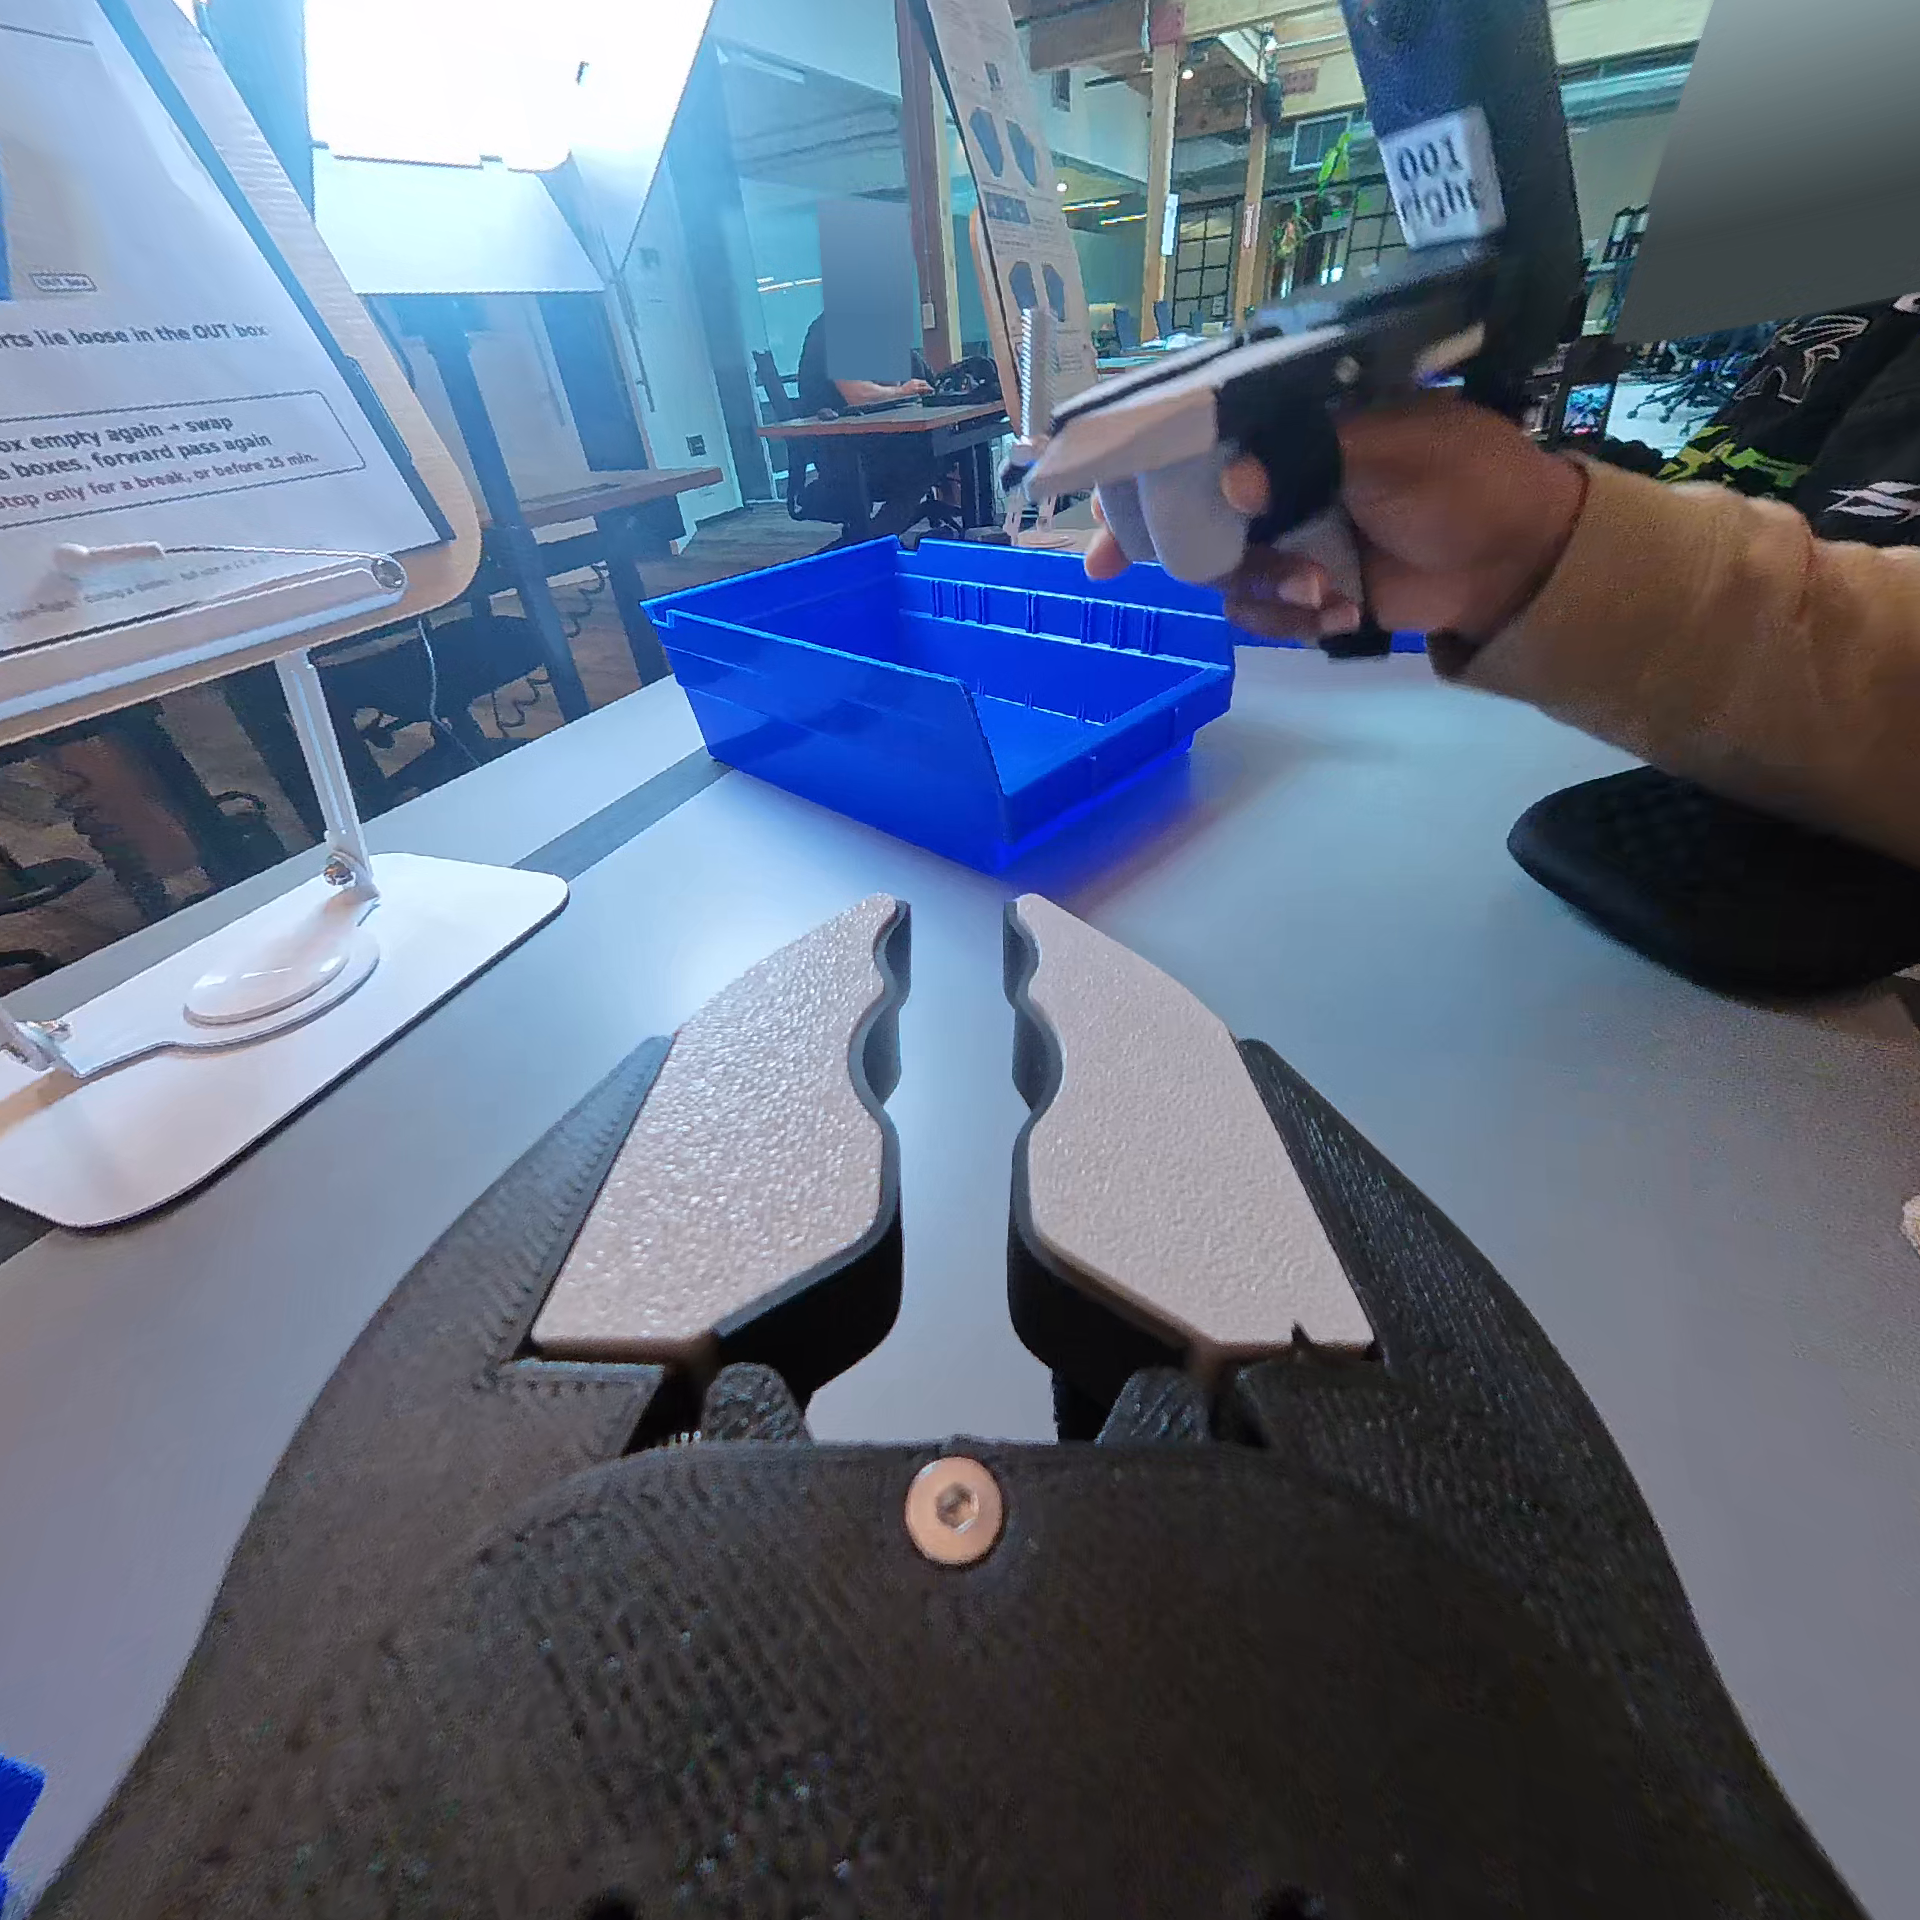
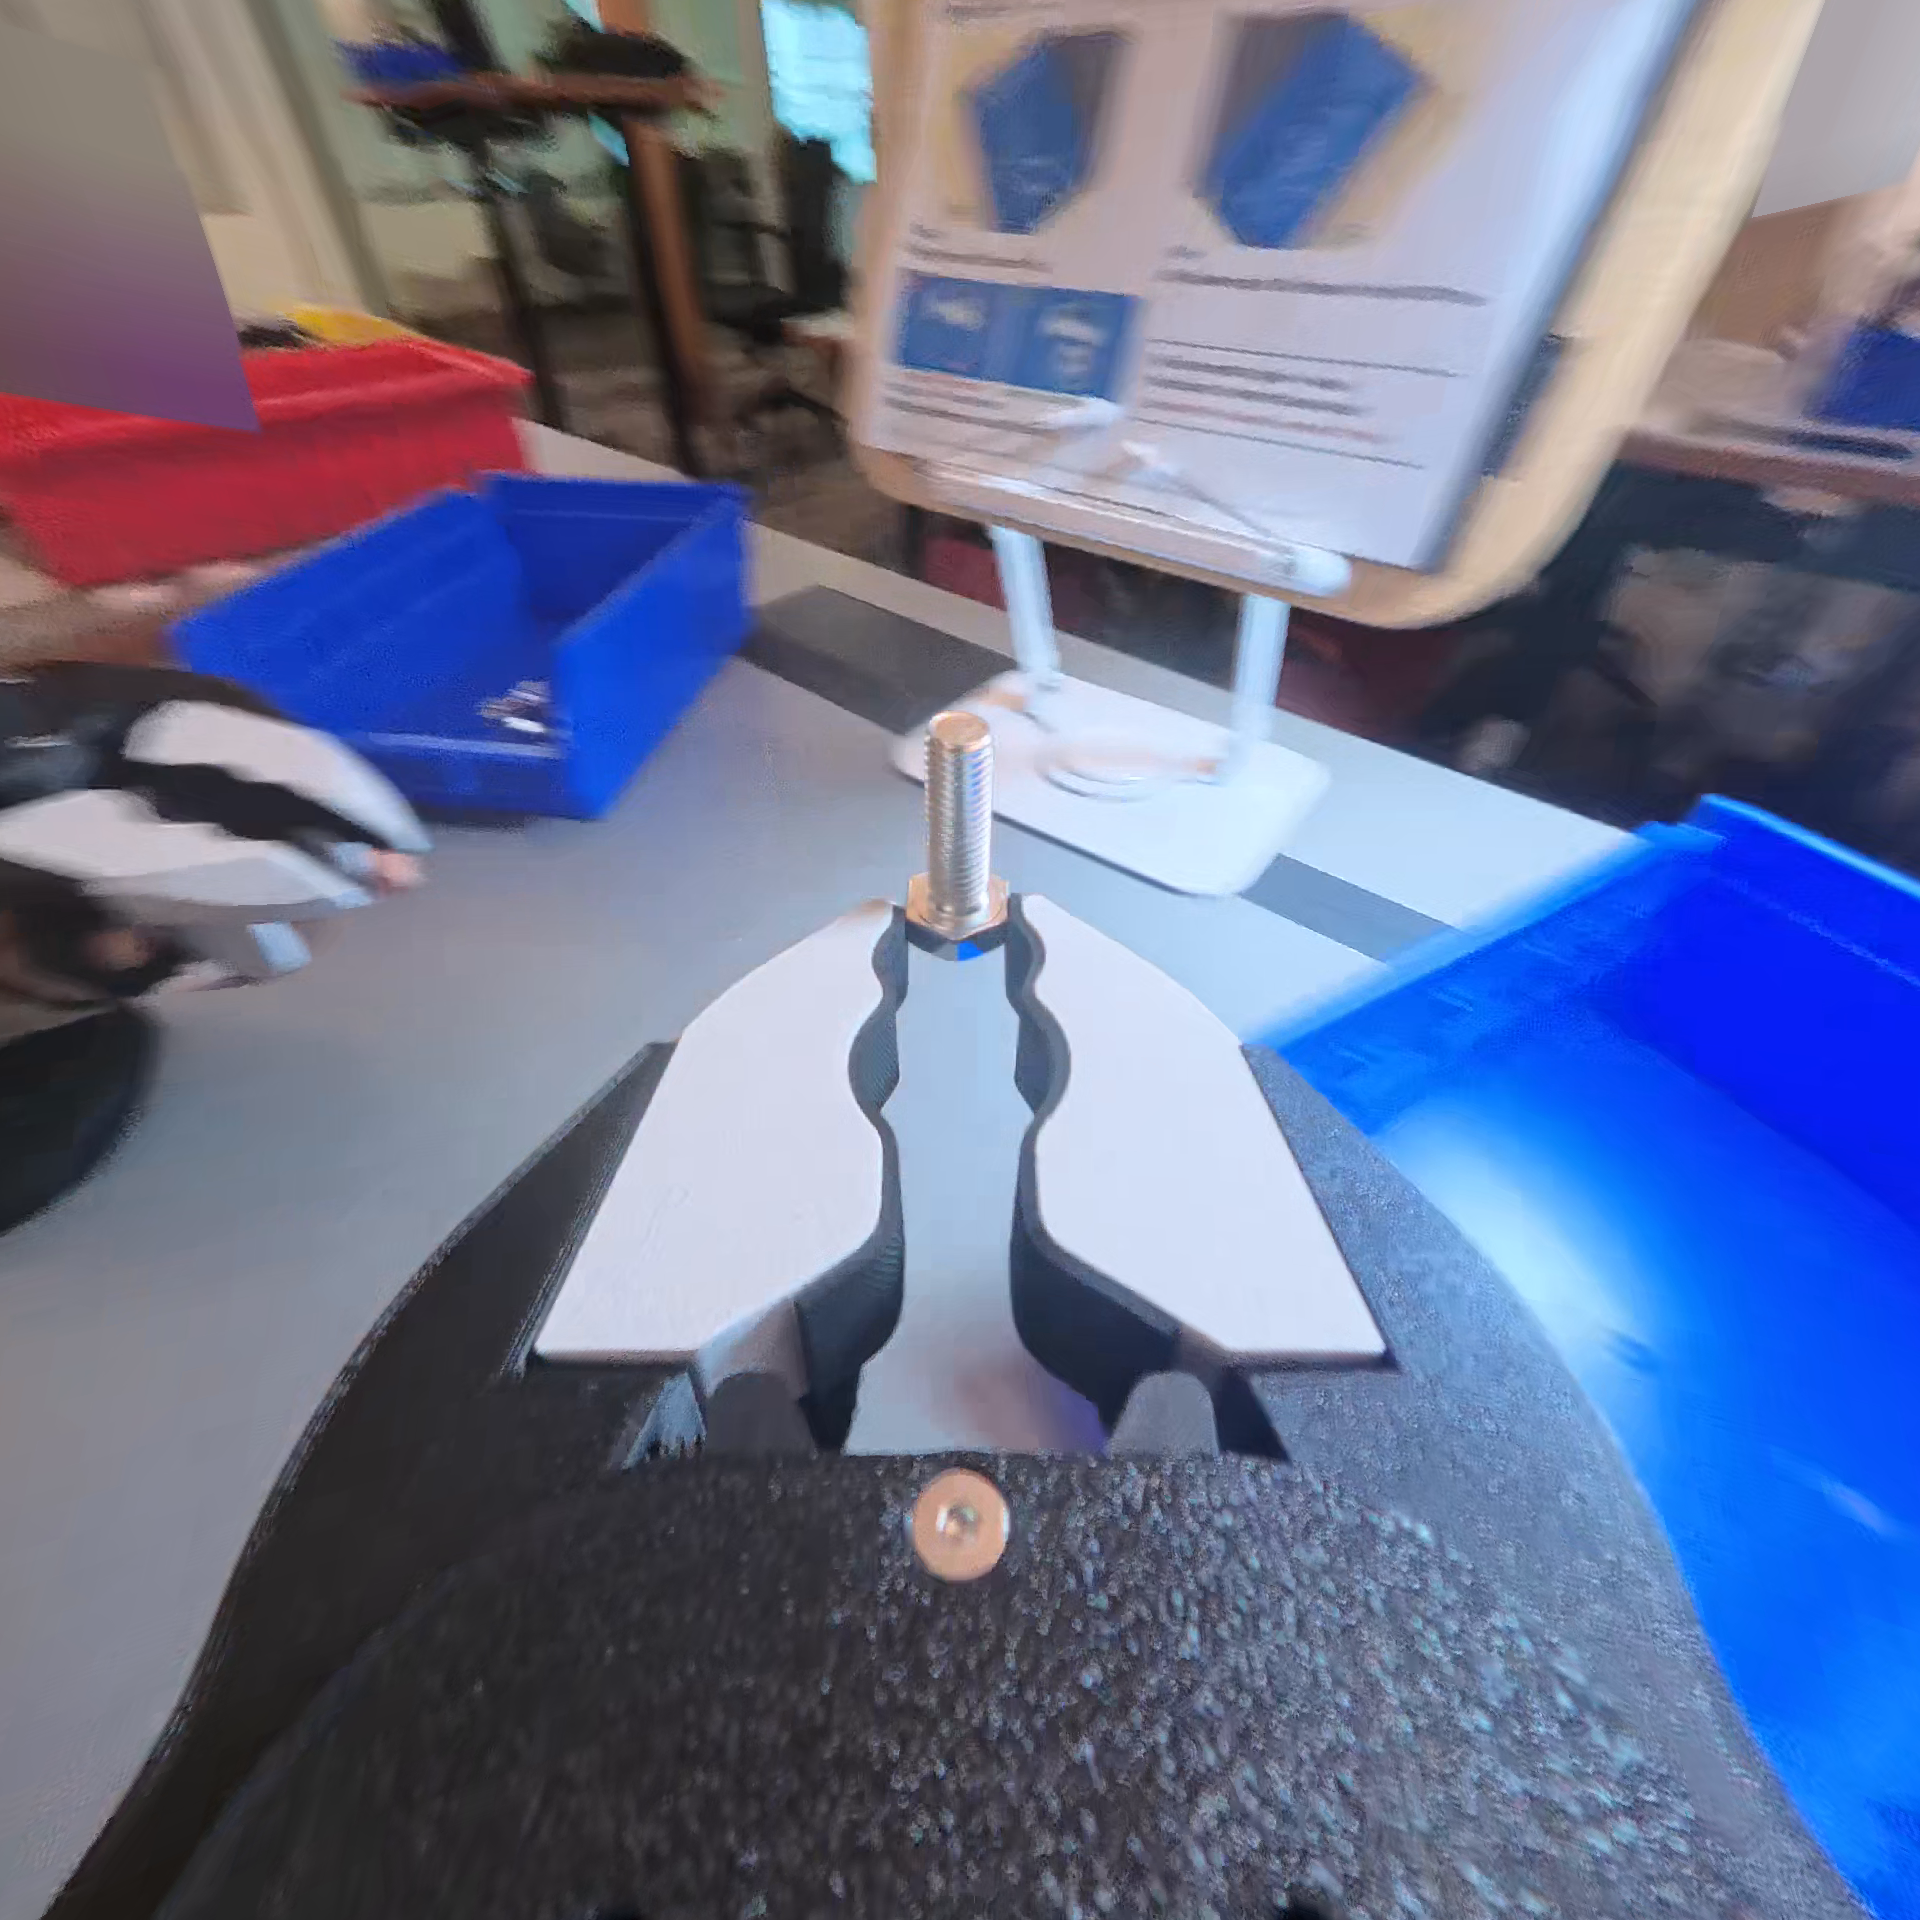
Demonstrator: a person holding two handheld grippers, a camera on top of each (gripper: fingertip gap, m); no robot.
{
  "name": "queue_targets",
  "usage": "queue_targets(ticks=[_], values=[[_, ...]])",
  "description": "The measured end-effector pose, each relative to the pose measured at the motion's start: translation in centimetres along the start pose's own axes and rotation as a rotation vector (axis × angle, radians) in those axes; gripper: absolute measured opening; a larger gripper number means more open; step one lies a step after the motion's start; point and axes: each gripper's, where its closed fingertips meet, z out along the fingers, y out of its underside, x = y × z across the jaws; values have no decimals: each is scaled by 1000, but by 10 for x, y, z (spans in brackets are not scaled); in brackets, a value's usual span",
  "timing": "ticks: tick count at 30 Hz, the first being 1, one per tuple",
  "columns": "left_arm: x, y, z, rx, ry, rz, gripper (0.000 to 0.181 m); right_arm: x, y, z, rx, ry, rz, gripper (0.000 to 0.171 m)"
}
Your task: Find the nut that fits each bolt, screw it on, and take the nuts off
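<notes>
My right tool (image 2: 956, 920) pinching a threaded steel bolt (image 2: 957, 821) by its hex head, frame centre, shank upright, my left tool (image 1: 956, 925) parted, holding nothing, above the smooth grey desk (image 1: 1351, 1039), ribbed blue plastic bin (image 1: 935, 717) beyond.

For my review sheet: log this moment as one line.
right gripper: shut on silver threaded bolt, upright | left gripper: open, empty | blue plastic bin: ahead

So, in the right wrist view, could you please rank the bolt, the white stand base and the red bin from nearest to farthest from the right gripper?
1. Bolt: clamped upright at the right gripper's tips.
2. White stand base: ahead, slightly right.
3. Red bin: far left, beyond the blue bin.
</notes>
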Motion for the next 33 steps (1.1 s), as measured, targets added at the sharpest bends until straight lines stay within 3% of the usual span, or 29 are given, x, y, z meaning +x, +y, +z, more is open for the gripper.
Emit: queue_targets(ticks=[3,8,12,17,22,26,29,33], values=[[3,0,1,-4,4,8,16,76,9,-15,-207,188,11,17],[3,-4,-1,10,-7,16,16,161,84,-4,-712,283,41,18],[-2,-13,-7,42,-45,-13,17,189,135,6,-955,272,147,18],[-7,-26,-18,77,-119,-4,17,192,158,9,-1075,240,205,18],[-10,-40,-29,113,-184,25,17,195,165,10,-1082,282,188,21],[-18,-56,-49,157,-261,43,17,195,159,13,-977,323,169,27],[-26,-71,-80,213,-365,47,17,191,125,13,-787,390,76,30],[-27,-81,-142,258,-500,57,17,147,62,11,-464,356,-44,28]])
